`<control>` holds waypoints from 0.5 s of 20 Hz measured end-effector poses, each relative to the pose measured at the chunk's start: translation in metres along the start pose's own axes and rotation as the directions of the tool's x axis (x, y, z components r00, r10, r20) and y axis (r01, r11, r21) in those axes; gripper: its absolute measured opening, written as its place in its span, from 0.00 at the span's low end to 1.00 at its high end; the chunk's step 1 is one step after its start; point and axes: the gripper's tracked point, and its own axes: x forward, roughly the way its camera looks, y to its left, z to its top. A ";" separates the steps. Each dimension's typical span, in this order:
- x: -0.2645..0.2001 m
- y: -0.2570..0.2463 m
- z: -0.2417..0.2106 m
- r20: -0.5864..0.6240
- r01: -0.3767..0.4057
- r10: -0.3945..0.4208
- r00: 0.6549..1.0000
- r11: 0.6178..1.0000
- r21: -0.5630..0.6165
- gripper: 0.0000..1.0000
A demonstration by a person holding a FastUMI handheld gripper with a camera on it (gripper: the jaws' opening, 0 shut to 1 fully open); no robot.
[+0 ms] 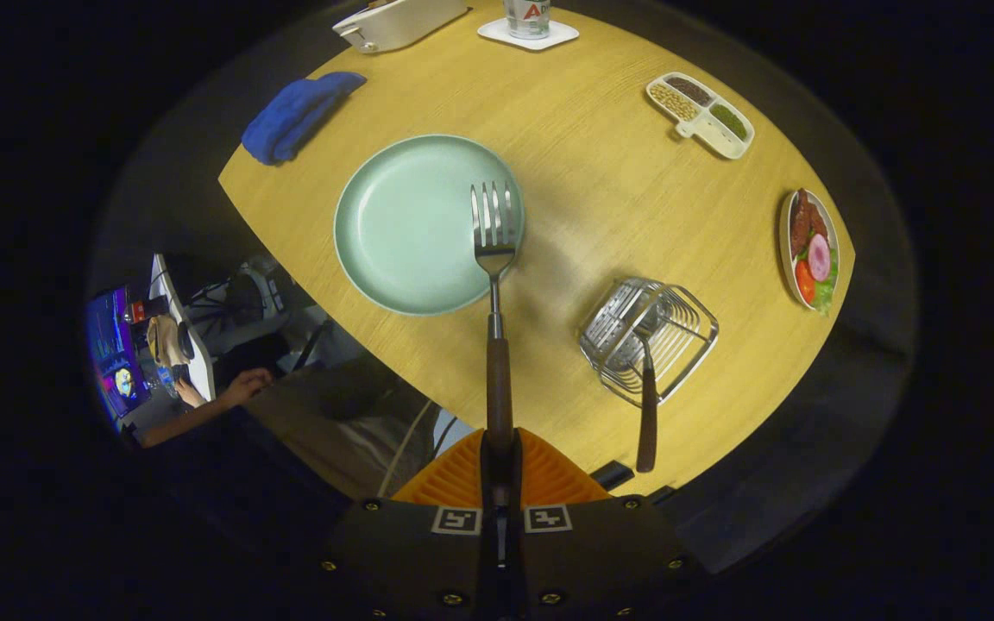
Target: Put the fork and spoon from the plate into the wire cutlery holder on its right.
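My gripper (498, 448) is shut on the brown wooden handle of the fork (494, 259), held high above the table. The fork's metal tines point away from me, over the right rim of the pale green plate (402, 224), which lies bare on the wooden table. To the right of the plate stands the wire cutlery holder (678, 323). A utensil with a brown handle (647, 414) leans in the holder, its handle sticking out towards me; its head is hidden among the wires, so I cannot tell for certain that it is the spoon.
A blue cloth (294, 116) lies beyond the plate to the left. A divided dish of grains (701, 115) and a plate of food (810, 250) sit to the right. A coaster with a glass (528, 26) and a white box (398, 21) stand at the far edge. A person's arm (212, 401) shows below the table's left edge.
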 end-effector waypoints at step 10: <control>-0.028 -0.059 -0.065 -0.083 0.008 0.002 0.997 0.993 0.120 0.04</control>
